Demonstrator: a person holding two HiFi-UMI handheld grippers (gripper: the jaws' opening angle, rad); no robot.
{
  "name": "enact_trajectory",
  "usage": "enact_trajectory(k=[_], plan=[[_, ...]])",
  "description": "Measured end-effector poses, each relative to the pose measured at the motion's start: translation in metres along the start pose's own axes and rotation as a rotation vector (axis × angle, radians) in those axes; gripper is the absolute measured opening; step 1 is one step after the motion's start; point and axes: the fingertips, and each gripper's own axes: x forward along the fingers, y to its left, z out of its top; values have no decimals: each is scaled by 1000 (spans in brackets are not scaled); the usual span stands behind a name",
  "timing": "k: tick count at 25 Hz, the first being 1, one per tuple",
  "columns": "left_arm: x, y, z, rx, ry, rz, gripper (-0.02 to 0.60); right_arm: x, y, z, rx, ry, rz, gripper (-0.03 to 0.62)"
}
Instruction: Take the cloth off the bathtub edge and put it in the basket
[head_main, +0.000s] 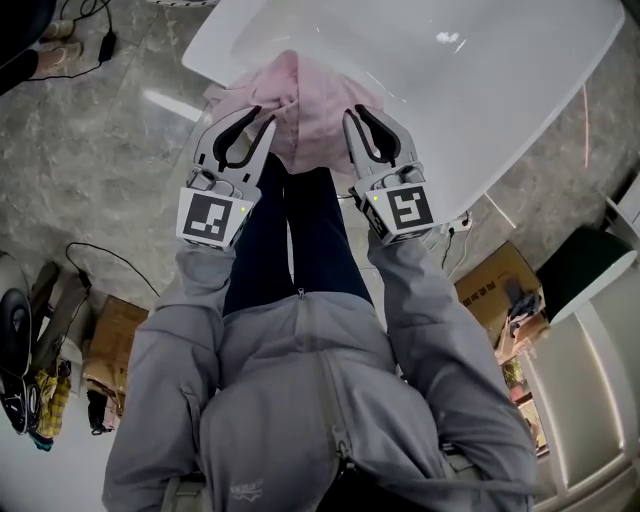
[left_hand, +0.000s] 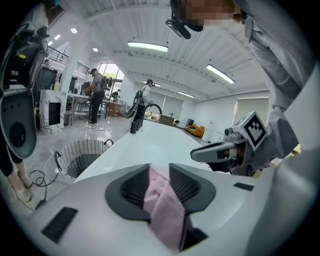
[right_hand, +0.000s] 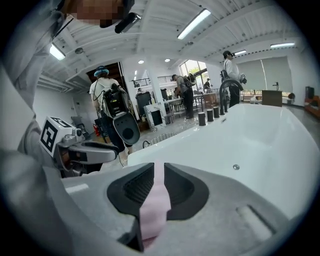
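At glossy white bathtub (head_main: 480, 90), crumpled pink cloth (head_main: 300, 105)

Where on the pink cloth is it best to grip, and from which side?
Grip the pink cloth at its near edge, one bunched fold toward each end, from the person's side of the bathtub. It is wide and limp, so two spread holds probably stop sagging. The left gripper and right gripper pinch it this way.
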Motion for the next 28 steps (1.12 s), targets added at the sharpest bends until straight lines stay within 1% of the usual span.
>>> enact_trajectory(k=[1, 2, 3, 5, 8, 11, 14, 17, 19, 24, 28], plan=[[3, 1, -4, -6, 4, -4, 150, 0, -2, -6, 17, 15, -1, 53], [5, 2, -7, -11, 10, -7, 175, 1, -3, -12, 35, 30, 2, 80], [7, 3, -10, -14, 22, -11, 180, 1, -3, -17, 54, 45, 8, 111], [8, 3, -16, -16, 52, -14, 203, 1, -3, -26, 88, 74, 19, 226], [10, 5, -26, -33, 86, -19, 230, 0, -4, -37, 116, 115, 19, 293], [13, 9, -37, -51, 123, -17, 266, -1, -10, -50, 126, 158, -10, 358], [17, 14, -53, -68, 183, -16, 293, -1, -17, -70, 153, 226, -26, 422], [21, 18, -71, -90, 251, -17, 316, -3, -22, -85, 170, 288, -36, 443], [23, 21, -79, -88, 282, -16, 327, -4, -26, -92, 178, 320, -41, 448], [30, 29, -87, -47, 342, -25, 345, -1, -32, -106, 221, 407, -39, 456], [33, 31, -90, -22, 367, -1, 367, 3, -35, -117, 290, 473, 0, 493]])
